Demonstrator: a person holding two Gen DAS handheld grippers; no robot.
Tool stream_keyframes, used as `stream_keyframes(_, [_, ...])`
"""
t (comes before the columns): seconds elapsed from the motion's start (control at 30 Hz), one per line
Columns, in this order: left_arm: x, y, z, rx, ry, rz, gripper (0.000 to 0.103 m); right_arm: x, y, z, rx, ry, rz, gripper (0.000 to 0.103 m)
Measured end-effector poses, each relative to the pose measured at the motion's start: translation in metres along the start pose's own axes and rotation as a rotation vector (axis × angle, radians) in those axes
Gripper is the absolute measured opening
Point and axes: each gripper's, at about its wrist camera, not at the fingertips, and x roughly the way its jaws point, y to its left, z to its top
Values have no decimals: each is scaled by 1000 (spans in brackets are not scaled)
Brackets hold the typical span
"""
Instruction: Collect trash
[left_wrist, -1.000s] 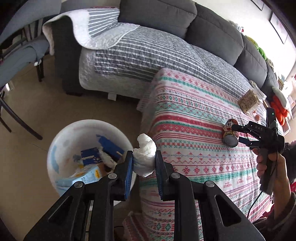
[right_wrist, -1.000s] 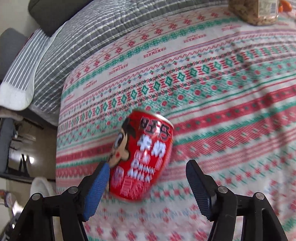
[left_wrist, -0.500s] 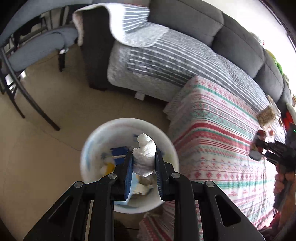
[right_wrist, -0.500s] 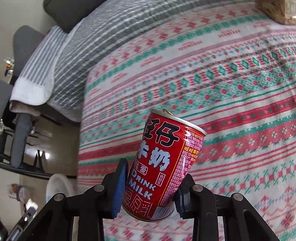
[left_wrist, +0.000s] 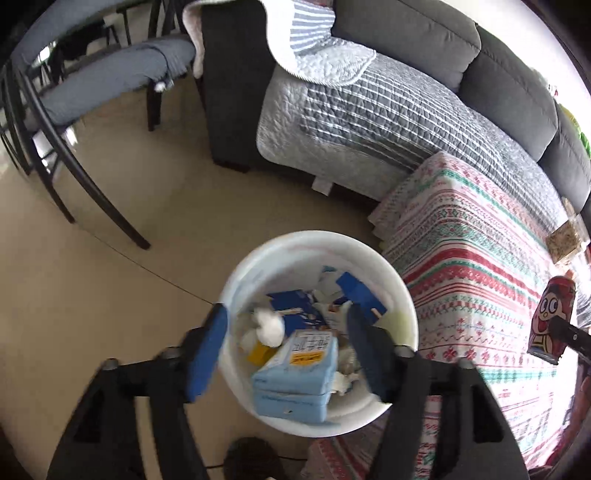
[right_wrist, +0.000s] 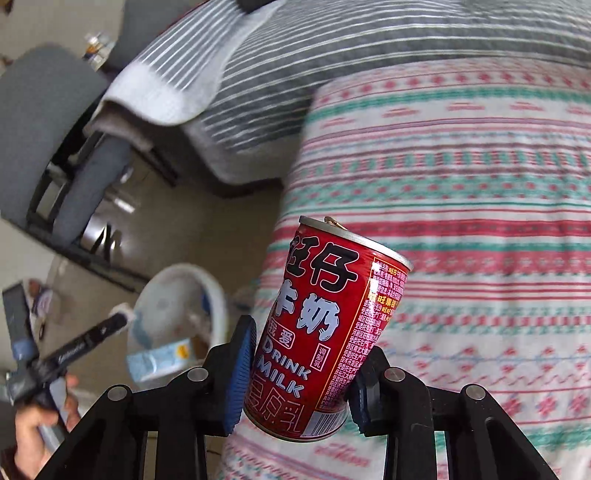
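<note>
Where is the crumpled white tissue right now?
In the left wrist view the crumpled white tissue lies inside the white trash bin, left of the light blue carton, below the opening left gripper.

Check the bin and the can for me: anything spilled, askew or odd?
Nothing spilled. The white bin stands upright on the floor with trash inside. The red can sits tilted in the right hand-held gripper, held low on its body, off the patterned tablecloth.

"DRINK MILK" in white on the red can (right_wrist: 325, 328)
</note>
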Motion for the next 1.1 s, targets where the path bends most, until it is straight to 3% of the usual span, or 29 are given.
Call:
stream_keyframes(0.3, [-17,28,-9,-1,22,106,83,51,62,-9,-124,67,-9,40])
stream_keyframes(0.6, [-26,56,-17,-33,30,114,89,116,110,-14,-174,122,0,40])
stream_keyframes(0.77, [-29,63,-19,-32,24,115,89,141,117,-18,-166,148,-3,41])
stream_keyframes(0.83, [-29,63,-19,-30,26,112,89,145,118,-16,-148,158,15,44])
stream_keyframes(0.9, [-30,62,-20,-24,27,109,89,142,116,-14,-122,154,32,59])
stream_keyframes(0.93, [-31,60,-21,-19,27,107,89,137,117,-15,-121,144,32,62])
stream_keyframes(1.1, [-40,45,-28,20,22,93,89,108,111,-14,-120,109,11,62])
